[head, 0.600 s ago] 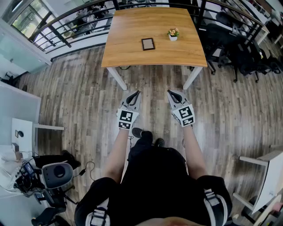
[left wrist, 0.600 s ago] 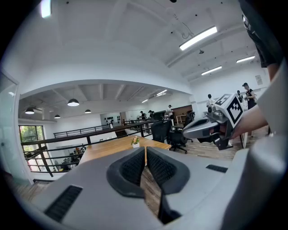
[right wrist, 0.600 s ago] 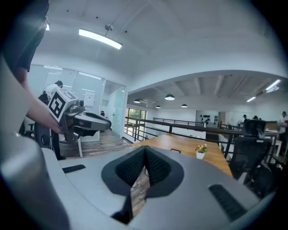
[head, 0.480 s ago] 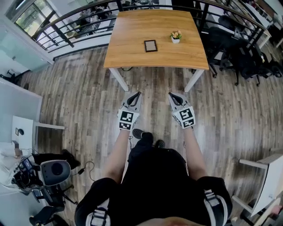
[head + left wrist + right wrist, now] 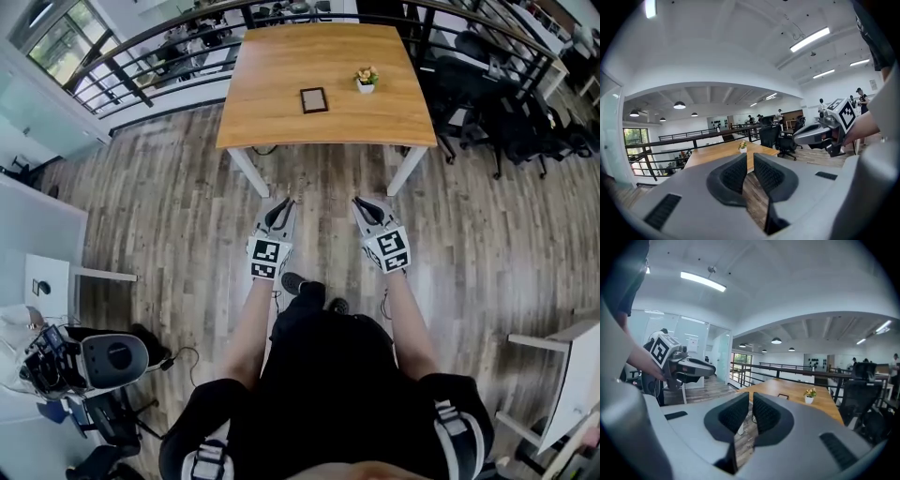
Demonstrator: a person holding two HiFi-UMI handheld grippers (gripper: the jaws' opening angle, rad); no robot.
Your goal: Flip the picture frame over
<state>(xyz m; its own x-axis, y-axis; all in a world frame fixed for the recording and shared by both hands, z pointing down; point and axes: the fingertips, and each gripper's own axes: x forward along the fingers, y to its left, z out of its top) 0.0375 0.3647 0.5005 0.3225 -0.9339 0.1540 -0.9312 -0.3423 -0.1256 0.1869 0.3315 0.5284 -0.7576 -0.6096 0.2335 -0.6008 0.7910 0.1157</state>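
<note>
Unmoved, shut left tongs (image 5: pixel 285 201) and right tongs (image 5: pixel 359 201) face picture frame (image 5: pixel 314 99).

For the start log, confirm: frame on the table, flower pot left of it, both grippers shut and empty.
Wrong side: the head view shows the pot right of the frame. Rest holds: on the table, left gripper and right gripper shut, empty.

Bright, even light. Ceiling strip lights (image 5: pixel 809 40) and windows (image 5: pixel 54 36) left of the table (image 5: pixel 272 103) feed it. Soft shadow on the floor just in front of the table. Strong fisheye bend at the edges, black corners in both gripper views. Close foreground is slightly soft.
</note>
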